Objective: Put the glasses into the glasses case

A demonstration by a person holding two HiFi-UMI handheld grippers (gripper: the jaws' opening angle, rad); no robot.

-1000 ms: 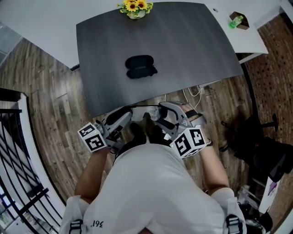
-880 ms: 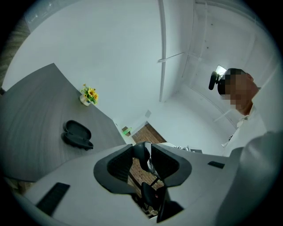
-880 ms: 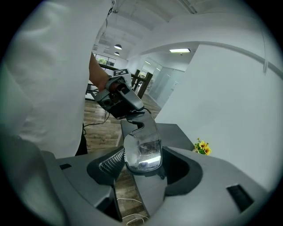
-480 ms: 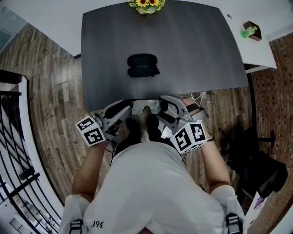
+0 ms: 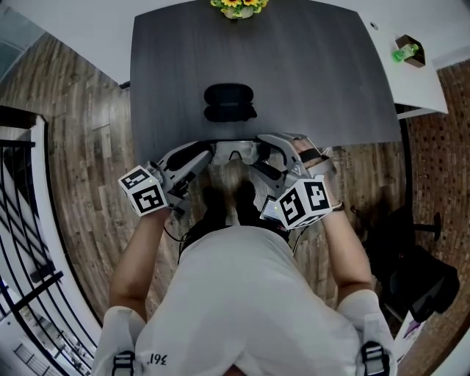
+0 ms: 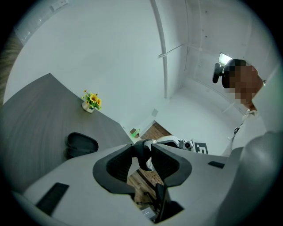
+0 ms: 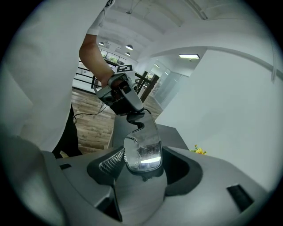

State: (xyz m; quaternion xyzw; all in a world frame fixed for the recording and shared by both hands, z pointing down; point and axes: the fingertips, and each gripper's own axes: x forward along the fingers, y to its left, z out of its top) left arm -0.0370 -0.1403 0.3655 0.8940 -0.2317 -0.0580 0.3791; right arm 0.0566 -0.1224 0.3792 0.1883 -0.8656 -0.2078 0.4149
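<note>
Clear-lens glasses (image 5: 235,153) with a dark frame hang between my two grippers, just over the near edge of the dark grey table (image 5: 308,81). My left gripper (image 5: 208,152) is shut on the glasses' left end; in the left gripper view its jaws (image 6: 143,149) pinch the dark end piece (image 6: 142,160). My right gripper (image 5: 264,151) is shut on the right side, with a lens (image 7: 142,152) between its jaws (image 7: 142,160). The black glasses case (image 5: 229,102) lies open mid-table beyond the glasses, and the case (image 6: 82,144) also shows left of the left jaws.
A small pot of sunflowers (image 5: 236,6) stands at the table's far edge. A white table (image 5: 411,73) with a green object (image 5: 407,53) adjoins at the right. A black railing (image 5: 22,220) runs along the left; dark gear (image 5: 418,264) lies on the wooden floor at right.
Both grippers have carried the glasses forward together, from above the floor to the table's near edge, closer to the open case. Both grips are unchanged.
</note>
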